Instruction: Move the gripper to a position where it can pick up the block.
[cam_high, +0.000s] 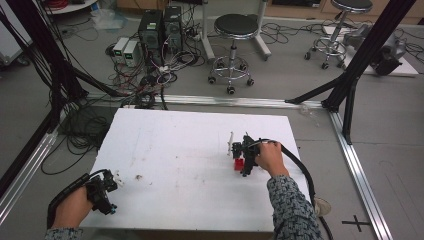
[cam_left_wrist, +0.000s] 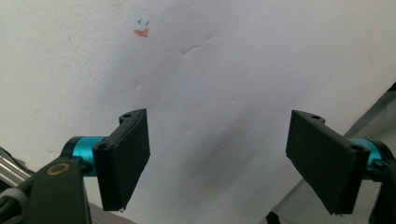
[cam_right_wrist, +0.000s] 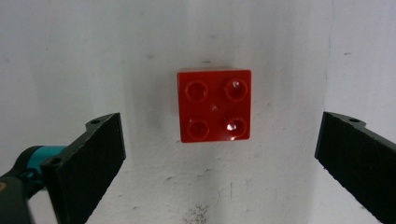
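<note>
A red four-stud brick (cam_right_wrist: 214, 106) lies flat on the white table (cam_high: 190, 150), studs up. My right gripper (cam_right_wrist: 222, 163) hovers over it, open, its two black jaws spread wide on either side and clear of the brick. In the high view the brick (cam_high: 239, 163) peeks out beside the right gripper (cam_high: 247, 159), right of the table's middle. My left gripper (cam_left_wrist: 217, 158) is open over bare white table with nothing between its jaws; in the high view the left gripper (cam_high: 106, 192) sits at the table's near left corner.
A small orange and blue mark (cam_left_wrist: 141, 31) and a dark speck (cam_high: 138, 177) sit on the board. Beyond the far edge are cables, computer boxes (cam_high: 159, 30) and two stools (cam_high: 234, 30). Black frame posts (cam_high: 350, 75) stand at the right.
</note>
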